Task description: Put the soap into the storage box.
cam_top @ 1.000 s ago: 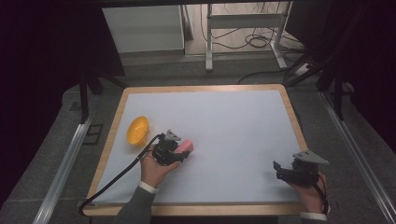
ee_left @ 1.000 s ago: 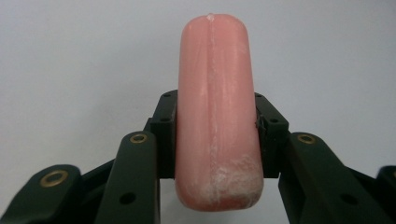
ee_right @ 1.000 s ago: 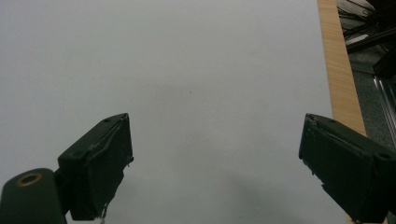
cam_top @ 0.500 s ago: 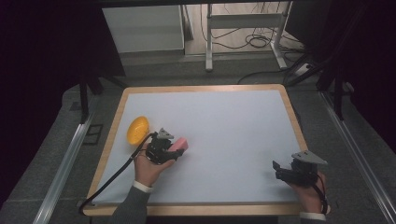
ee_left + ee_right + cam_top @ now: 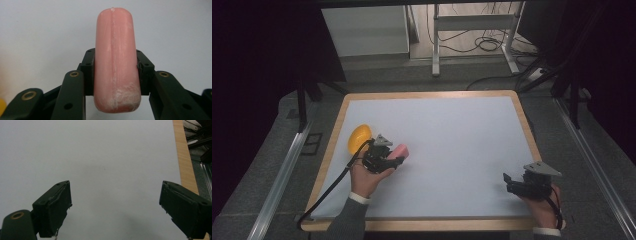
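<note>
Where the high view looks down on the table (image 5: 452,125), a white surface with a wooden rim, two loose things lie on it: one pink sausage-shaped piece (image 5: 399,150) and one orange-yellow rounded thing (image 5: 359,138), both at the left middle of the frame. None of them sits in a container. The left tool (image 5: 393,159) is closed on the pink piece, which juts out toward the right from its jaws, just beside the orange-yellow thing; whether these two touch cannot be told. One black cable (image 5: 324,197) trails from this tool toward the lower left. The right tool (image 5: 510,181) sits at the lower right of the frame, well apart from both things, held over bare white table.

Seen from the left gripper view, the pink piece (image 5: 115,60) stands upright in the middle of the frame, with the left tool's two black jaws pressed against its sides; its lower end is scuffed white.

Across the right gripper view, the right tool (image 5: 115,205) stands wide apart with nothing between its jaws, above the white surface, with the table's wooden rim (image 5: 183,157) at the upper right.
</note>
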The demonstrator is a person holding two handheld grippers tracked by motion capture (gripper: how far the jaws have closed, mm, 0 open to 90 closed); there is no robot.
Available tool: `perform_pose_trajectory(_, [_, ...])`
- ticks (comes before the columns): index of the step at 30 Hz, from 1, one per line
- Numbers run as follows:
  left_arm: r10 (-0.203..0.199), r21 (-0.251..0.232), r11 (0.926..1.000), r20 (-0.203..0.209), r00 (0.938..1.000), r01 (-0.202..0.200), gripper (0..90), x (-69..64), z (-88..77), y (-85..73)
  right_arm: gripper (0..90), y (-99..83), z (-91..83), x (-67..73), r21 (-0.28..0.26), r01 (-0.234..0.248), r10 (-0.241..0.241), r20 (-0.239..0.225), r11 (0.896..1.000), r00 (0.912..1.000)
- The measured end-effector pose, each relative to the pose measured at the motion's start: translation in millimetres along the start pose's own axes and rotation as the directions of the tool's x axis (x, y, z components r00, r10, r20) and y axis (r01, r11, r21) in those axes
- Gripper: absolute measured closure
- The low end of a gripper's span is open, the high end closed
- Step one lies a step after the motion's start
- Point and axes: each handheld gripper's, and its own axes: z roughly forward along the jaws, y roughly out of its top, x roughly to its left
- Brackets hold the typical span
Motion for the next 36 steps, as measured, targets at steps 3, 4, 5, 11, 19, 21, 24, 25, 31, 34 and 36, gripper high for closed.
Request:
perform_pose_trajectory(3, [0.001,-0.003,1.0,-0.006,1.0,-0.001,60.2,1.9,-2.7,0.4,10.5,0.1,-0.2,0.1,0.0,0.002,-0.002,0.0,1.0,1.0])
perform_pose_trajectory(4, [0.005,-0.004,1.0,-0.009,0.9999,-0.005,60.2,2.7,-3.7,0.6,10.5,0.1,-0.2,0.1,0.0,0.001,-0.001,0.0,1.0,1.0])
perform_pose_trajectory(5, [0.001,-0.007,1.0,-0.009,1.0,-0.001,60.2,3.2,-4.5,0.8,10.5,0.2,-0.2,0.1,0.0,0.002,-0.002,0.0,1.0,1.0])
perform_pose_trajectory(11, [-0.005,-0.01,0.9999,-0.009,0.9999,0.005,60.2,8.4,-9.5,2.6,10.5,-0.3,0.2,-0.6,0.006,-0.002,0.002,0.003,1.0,1.0])
perform_pose_trajectory(19, [-0.025,-0.034,0.9991,-0.017,0.9995,0.025,60.2,15.6,-18.1,3.7,10.5,-0.1,0.1,-0.5,0.005,-0.002,0.002,0.002,1.0,1.0])
perform_pose_trajectory(21, [-0.032,-0.035,0.9989,-0.025,0.9992,0.031,60.2,18.6,-20.4,2.6,10.5,-0.2,0.3,-0.5,0.007,-0.002,0.002,0.002,1.0,1.0])
perform_pose_trajectory(24, [-0.042,-0.04,0.9984,-0.036,0.9985,0.04,60.2,23.8,-24.1,0.1,10.5,-0.3,0.7,-0.4,0.006,-0.002,0.002,-0.002,1.0,1.0])
perform_pose_trajectory(25, [-0.048,-0.039,0.9982,-0.037,0.9982,0.046,60.1,25.3,-25.1,-0.8,10.5,-0.3,1.0,-0.3,0.007,-0.001,0.001,-0.002,1.0,1.0])
perform_pose_trajectory(31, [-0.068,-0.047,0.9967,-0.049,0.9965,0.066,60.2,34.8,-30.6,-4.7,10.5,-0.3,2.2,1.2,0.013,0.003,-0.003,-0.004,1.0,1.0])
perform_pose_trajectory(34, [-0.079,-0.065,0.9951,-0.069,0.9945,0.075,60.2,38.8,-33.7,-6.9,10.5,0.0,2.0,1.6,0.014,0.003,-0.003,-0.007,1.0,1.0])
perform_pose_trajectory(36, [-0.085,-0.067,0.9946,-0.07,0.9939,0.08,60.2,40.3,-34.6,-7.6,10.5,-0.1,2.1,1.7,0.015,0.002,-0.002,-0.008,1.0,1.0])
